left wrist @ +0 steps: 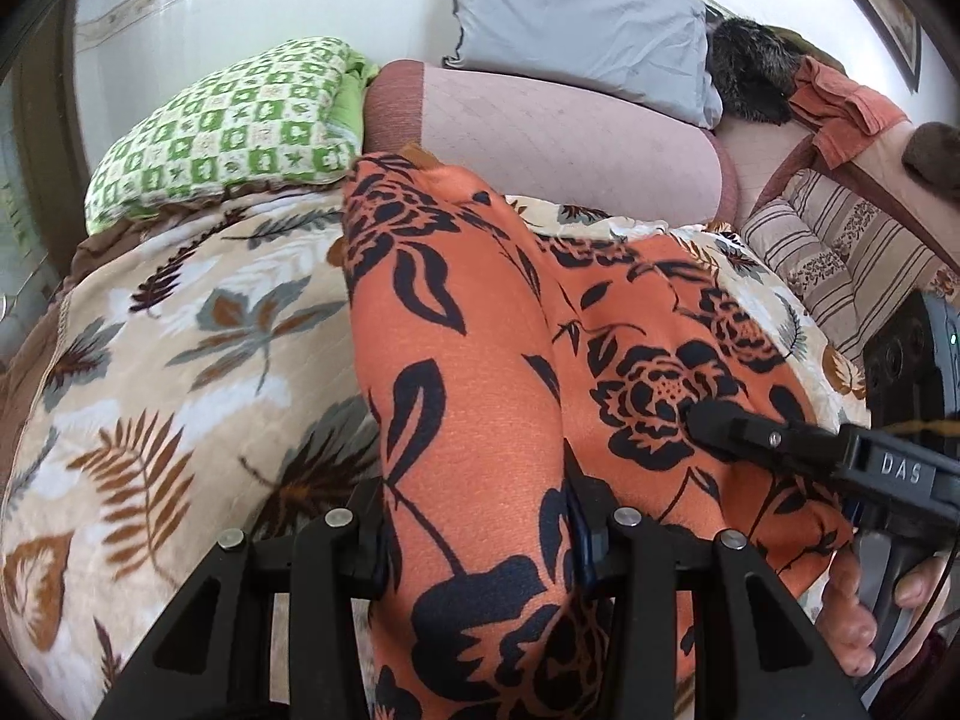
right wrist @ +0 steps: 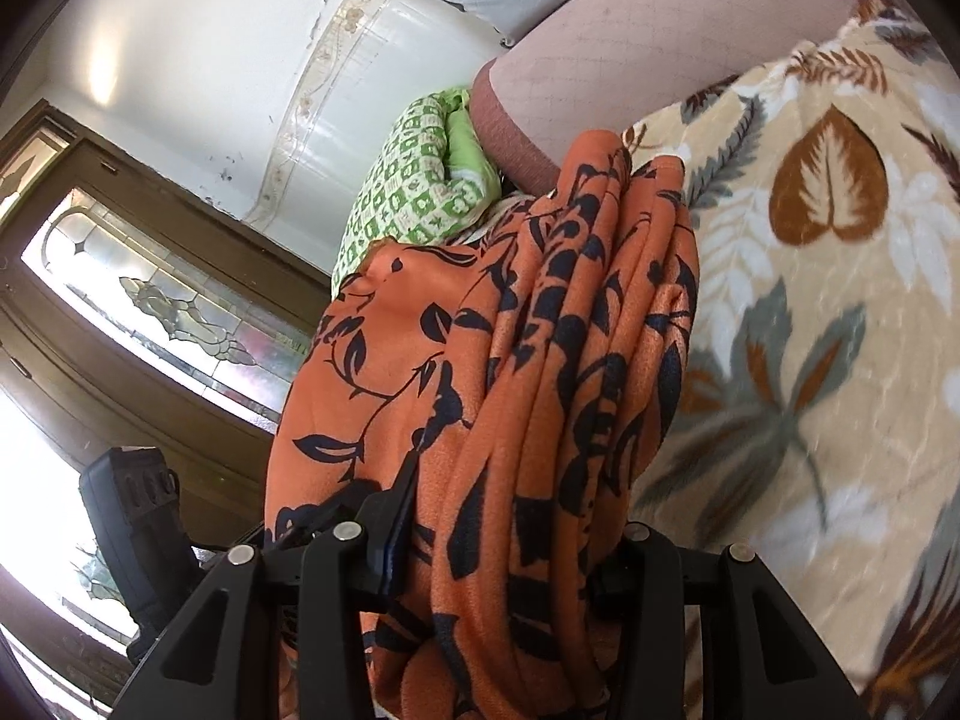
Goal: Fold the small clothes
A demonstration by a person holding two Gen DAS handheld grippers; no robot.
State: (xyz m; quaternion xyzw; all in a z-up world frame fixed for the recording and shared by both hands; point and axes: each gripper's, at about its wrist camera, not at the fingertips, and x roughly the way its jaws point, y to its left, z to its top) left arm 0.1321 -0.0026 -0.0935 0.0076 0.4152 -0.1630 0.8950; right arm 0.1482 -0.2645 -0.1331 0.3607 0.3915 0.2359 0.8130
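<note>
An orange garment with black flowers (left wrist: pixel 456 360) stretches over the leaf-print bedspread (left wrist: pixel 180 330). My left gripper (left wrist: pixel 480 546) is shut on its near end, cloth bunched between the fingers. In the left wrist view the right gripper (left wrist: pixel 708 420) comes in from the right, its black fingers pressed into the cloth. In the right wrist view my right gripper (right wrist: pixel 498 546) is shut on several gathered folds of the same garment (right wrist: pixel 540 330), which hangs lifted above the bedspread (right wrist: pixel 828 300).
A green checked pillow (left wrist: pixel 240 126), a pink bolster (left wrist: pixel 570 138) and a grey pillow (left wrist: pixel 576 12) lie at the head of the bed. Striped cushions (left wrist: pixel 840 258) are at the right. A wooden door with patterned glass (right wrist: pixel 150 300) stands at the left.
</note>
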